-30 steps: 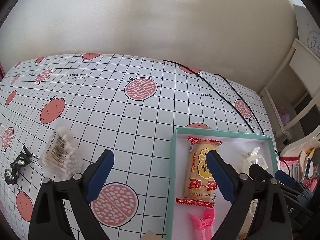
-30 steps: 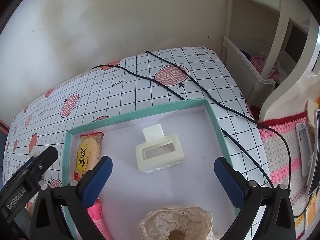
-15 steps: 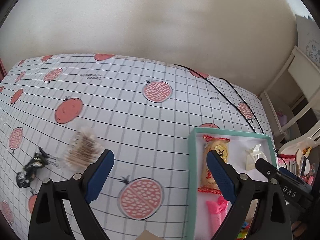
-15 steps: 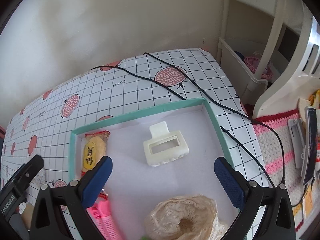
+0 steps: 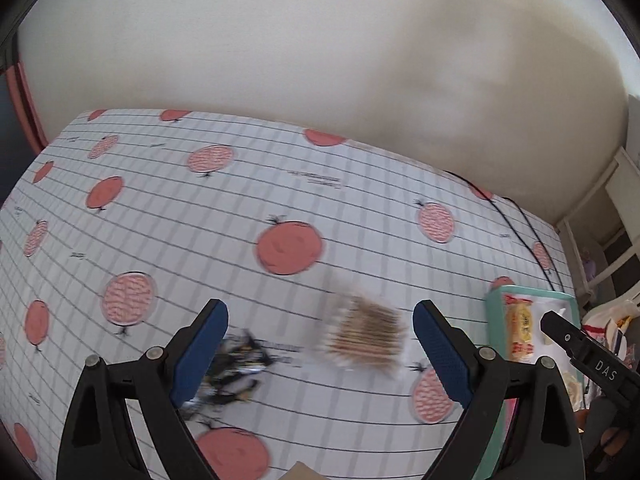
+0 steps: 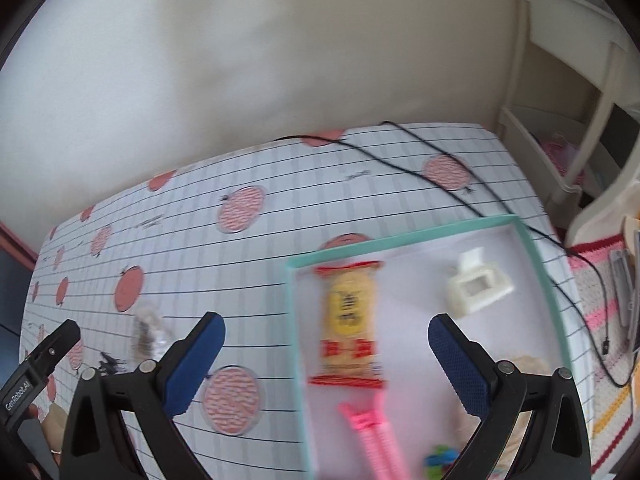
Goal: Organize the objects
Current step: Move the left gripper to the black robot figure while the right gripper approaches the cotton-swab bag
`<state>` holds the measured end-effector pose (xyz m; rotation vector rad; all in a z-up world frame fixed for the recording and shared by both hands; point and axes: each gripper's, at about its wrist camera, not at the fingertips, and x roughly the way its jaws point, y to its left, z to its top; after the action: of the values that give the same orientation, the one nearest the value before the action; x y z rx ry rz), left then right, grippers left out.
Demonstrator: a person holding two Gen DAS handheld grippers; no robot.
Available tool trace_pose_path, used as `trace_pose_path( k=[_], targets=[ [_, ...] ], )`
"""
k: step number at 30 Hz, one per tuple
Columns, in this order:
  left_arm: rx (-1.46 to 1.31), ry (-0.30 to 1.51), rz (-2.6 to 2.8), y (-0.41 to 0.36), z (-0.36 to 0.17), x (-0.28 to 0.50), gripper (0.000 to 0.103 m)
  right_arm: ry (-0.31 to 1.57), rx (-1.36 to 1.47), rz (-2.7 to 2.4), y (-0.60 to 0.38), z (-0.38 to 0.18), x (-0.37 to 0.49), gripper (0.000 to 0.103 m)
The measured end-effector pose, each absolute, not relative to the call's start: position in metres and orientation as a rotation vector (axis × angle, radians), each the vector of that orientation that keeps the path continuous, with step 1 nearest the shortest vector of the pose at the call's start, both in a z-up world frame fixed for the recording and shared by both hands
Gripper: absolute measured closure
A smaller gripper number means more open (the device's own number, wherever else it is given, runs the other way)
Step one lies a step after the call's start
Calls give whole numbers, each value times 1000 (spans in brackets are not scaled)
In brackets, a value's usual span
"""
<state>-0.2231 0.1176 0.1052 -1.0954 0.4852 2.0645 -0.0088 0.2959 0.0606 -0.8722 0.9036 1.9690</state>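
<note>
My left gripper (image 5: 320,332) hangs open above the pomegranate-print tablecloth (image 5: 280,200). A blurred clear pack of cotton swabs (image 5: 364,336) lies between its fingers, nearer the right one. A black and silver wrapped candy (image 5: 232,368) lies by the left finger. At the right edge stands the teal-rimmed box (image 5: 496,296). My right gripper (image 6: 326,332) is open over the box (image 6: 400,236), which holds a yellow and red snack pack (image 6: 350,320), a white hair claw (image 6: 478,288), a pink clip (image 6: 372,432) and a lace scrunchie (image 6: 524,364). The swab pack (image 6: 150,328) lies left of the box.
A black cable (image 6: 440,184) runs across the far right of the table past the box. A white shelf unit (image 6: 560,120) stands off the table's right end, with a pink striped crochet cloth (image 6: 600,360) below it. A plain wall backs the table.
Both grippers have swung left. The left one went from beside the box to over the swab pack and candy. The right one shifted from above the hair claw to the snack pack.
</note>
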Motion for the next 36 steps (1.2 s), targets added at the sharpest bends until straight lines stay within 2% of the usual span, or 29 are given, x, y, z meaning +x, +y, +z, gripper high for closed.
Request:
trace_pose_path(
  k=[10,16,36],
  targets=[
    [-1105,555,2129,71,104,-274,9,860,-1016,2080,234,44,-111,0],
    [-1143,524,2089,61,96,-293,9,865,-1080,2070,219,29,-148,0],
    [-1188,663,1984,74,63,-283,9,886,-1163,2047,217,3,-178,0]
  ],
)
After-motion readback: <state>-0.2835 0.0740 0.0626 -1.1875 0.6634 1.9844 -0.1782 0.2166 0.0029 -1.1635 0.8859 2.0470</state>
